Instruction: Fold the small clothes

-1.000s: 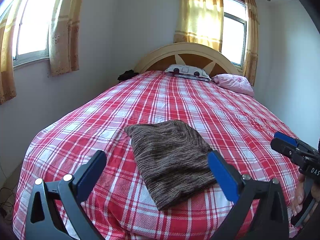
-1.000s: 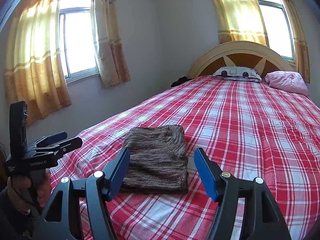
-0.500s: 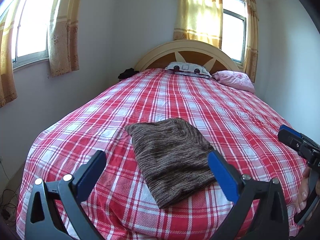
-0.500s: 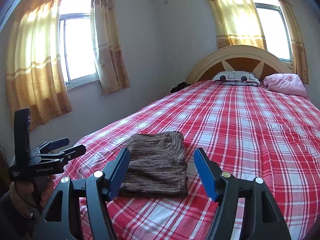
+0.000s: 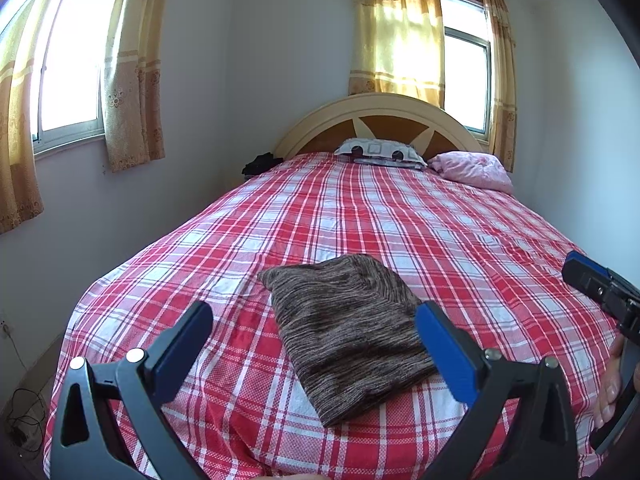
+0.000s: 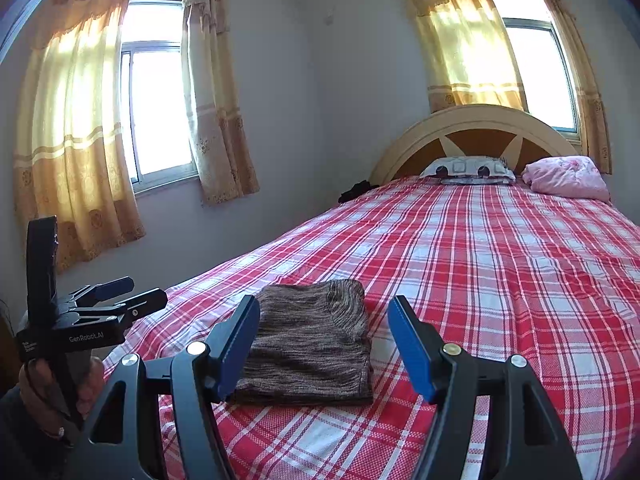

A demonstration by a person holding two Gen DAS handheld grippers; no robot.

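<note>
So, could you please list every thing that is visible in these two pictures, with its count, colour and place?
folded garment: one, brown striped knit, near foot of the bed
bedspread: one, red and white plaid, covers the bed
headboard: one, cream and brown, far end
patterned pillow: one, white-grey, at headboard
pink bundle: one, beside that pillow
dark item: one, black, far left corner of the bed, unclear what
windows: two, with yellow curtains
cables: dark, floor at left
left gripper: black, blue pads, open, empty
right gripper: same, open, empty
hand: holds left gripper's handle
</note>
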